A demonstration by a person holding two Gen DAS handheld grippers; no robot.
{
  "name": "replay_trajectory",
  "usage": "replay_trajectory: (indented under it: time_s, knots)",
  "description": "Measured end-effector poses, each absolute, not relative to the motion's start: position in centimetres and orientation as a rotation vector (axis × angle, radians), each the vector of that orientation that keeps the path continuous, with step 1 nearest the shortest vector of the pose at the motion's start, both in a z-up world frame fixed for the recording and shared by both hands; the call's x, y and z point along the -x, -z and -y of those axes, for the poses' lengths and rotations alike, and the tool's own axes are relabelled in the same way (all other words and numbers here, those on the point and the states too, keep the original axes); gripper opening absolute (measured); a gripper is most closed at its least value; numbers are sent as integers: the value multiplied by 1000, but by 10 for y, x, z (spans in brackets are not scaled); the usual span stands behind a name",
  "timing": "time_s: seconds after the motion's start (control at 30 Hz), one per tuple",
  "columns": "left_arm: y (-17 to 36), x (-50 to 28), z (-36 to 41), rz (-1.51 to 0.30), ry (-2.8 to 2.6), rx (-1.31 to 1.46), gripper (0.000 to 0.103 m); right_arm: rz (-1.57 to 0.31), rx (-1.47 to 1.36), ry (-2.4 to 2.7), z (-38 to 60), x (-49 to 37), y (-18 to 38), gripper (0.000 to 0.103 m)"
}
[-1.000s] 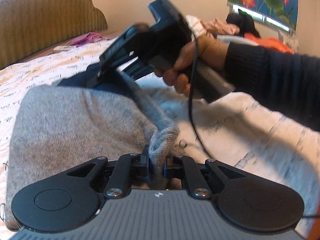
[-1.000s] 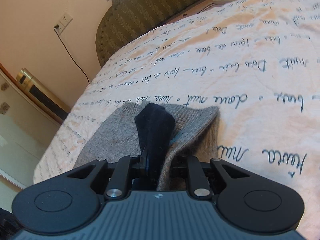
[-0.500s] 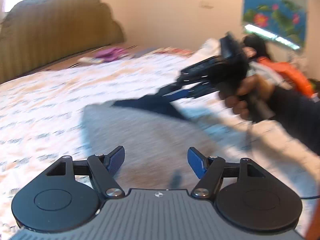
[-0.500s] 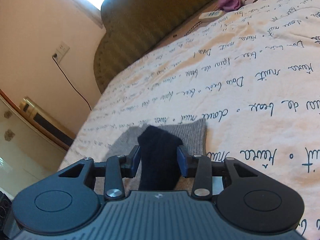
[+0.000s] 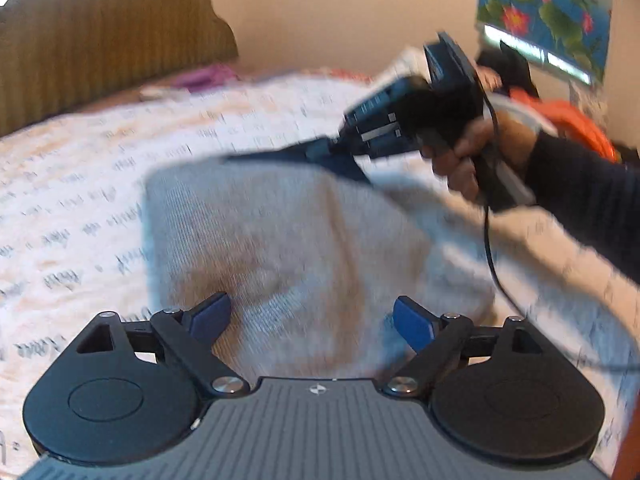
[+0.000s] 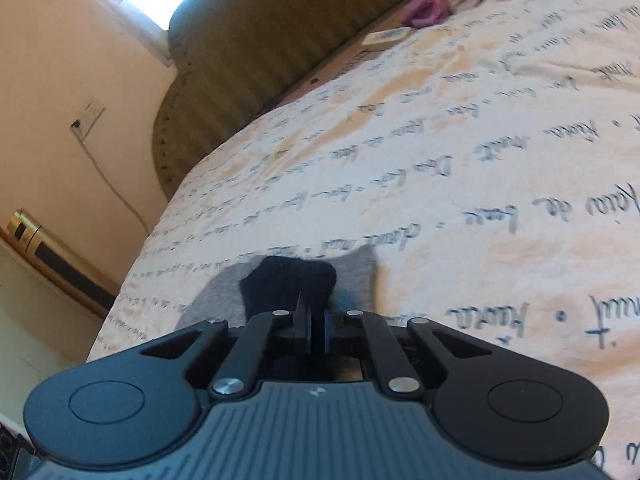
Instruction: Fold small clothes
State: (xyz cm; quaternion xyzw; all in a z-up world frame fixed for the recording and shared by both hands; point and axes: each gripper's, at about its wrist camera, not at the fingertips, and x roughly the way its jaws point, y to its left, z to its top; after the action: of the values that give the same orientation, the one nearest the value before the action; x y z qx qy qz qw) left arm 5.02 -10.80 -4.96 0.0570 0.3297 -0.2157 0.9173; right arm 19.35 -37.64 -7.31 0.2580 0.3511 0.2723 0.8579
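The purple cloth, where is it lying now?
In the right wrist view the purple cloth lies at the upper right, at the far end of the bed by the headboard, just beyond a white remote.

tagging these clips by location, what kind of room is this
Most likely a bedroom: a cream bedspread printed with handwriting covers a bed, a padded olive ribbed headboard stands behind it, and a grey knitted garment lies on top.
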Motion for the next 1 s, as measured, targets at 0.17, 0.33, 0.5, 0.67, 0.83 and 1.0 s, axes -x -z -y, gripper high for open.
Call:
replay_trajectory:
  time_s: [0.17, 0.33, 0.5, 0.67, 0.83, 1.0]
  knots:
    - [49, -47, 103, -651, 451, -107, 89, -749, -628, -576, 378, -187, 93, 10]
    - [9, -50, 60, -583, 420, 78, 93, -642, -682, -590, 391, -138, 70, 54]
    - [14, -98, 30, -664, 312, 282, 91, -702, -614, -639, 373, -109, 73, 63]
    - [37, -140, 26, -844, 269, 488, 75, -765, -612, -663, 359, -116, 89, 7]
    - [40, -141, 44, -838, 297, 372, 75, -713, -573, -669, 365, -99, 82, 7]
    - [51, -137, 41, -839, 318, 359, 75, -746, -697, -645, 377, -101, 109, 11]
